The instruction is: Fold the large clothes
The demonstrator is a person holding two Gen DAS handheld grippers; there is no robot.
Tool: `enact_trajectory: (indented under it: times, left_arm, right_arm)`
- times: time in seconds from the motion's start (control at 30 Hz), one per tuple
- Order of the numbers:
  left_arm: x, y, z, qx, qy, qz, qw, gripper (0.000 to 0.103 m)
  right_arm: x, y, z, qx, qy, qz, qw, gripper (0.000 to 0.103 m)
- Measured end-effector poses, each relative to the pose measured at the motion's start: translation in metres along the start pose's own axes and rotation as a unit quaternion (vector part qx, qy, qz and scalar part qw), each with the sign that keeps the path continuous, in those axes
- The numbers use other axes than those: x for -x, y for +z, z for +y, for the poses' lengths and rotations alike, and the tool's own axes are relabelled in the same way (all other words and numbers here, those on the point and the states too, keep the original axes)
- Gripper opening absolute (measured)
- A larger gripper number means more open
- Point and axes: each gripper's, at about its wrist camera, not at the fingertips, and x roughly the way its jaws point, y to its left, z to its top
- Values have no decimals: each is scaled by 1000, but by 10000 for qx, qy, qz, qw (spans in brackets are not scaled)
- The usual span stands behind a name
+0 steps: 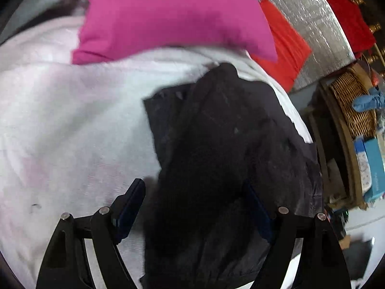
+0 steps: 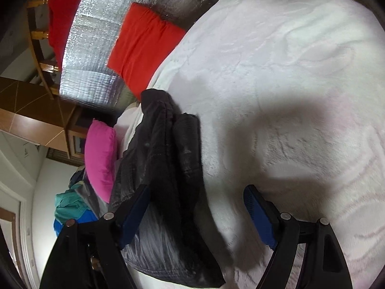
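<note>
A dark, black-grey garment (image 1: 216, 144) lies bunched and partly folded on a white fluffy blanket (image 1: 72, 120) that covers a bed. My left gripper (image 1: 195, 202) hovers over its near end with jaws wide apart. Its left finger (image 1: 132, 200) is over bare blanket, and its right finger (image 1: 257, 212) is over the dark cloth. In the right wrist view the same garment (image 2: 166, 159) runs along the blanket's (image 2: 288, 96) left edge. My right gripper (image 2: 197, 209) is open above it, with one blue pad (image 2: 134, 212) over the cloth and the other (image 2: 259, 216) over the blanket. Neither gripper presses on the garment.
A pink pillow (image 1: 173, 16) and a red pillow (image 1: 286, 45) lie by a silver foil panel (image 1: 312, 24) at the bed's head. Beside the bed stand a wicker basket (image 1: 351, 103) and blue boxes (image 1: 373, 168). A pile of teal and blue clothes (image 2: 69, 207) sits off the bed's edge.
</note>
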Motion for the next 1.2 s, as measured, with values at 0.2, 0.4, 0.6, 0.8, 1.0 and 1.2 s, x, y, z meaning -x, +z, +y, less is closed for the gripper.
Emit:
enact_trajectory:
  times: [0.2,0.4,0.6,0.8,1.0,1.2]
  left_arm:
    - [-10,1,-4,-184,-360,204,9990,89]
    - [-20,2,-13,-276,-509,269,9980,89]
    - [-27,4,-18,-176,-686,200,9973,90]
    - [-22,1,-16,-11,-690,34,9976,73]
    - [-6,-5,-5,152,-733,-231,9969,37]
    - [20,-11,-17,-21,-843,-564,9948,24]
  right_arm:
    - [-13,4,11,266,43,139,9995,90]
    - [-35,-3,30,668,-159,362,9970,91]
    - [-51,-9,50,969,-364,99,9946,95]
    - [-67,-21,73,1321,-530,109,9898,55]
    - [-61,-26,90,1385,-579,-117,9886,34]
    - [-38,-34,116,1666,-470,-498,9836,28]
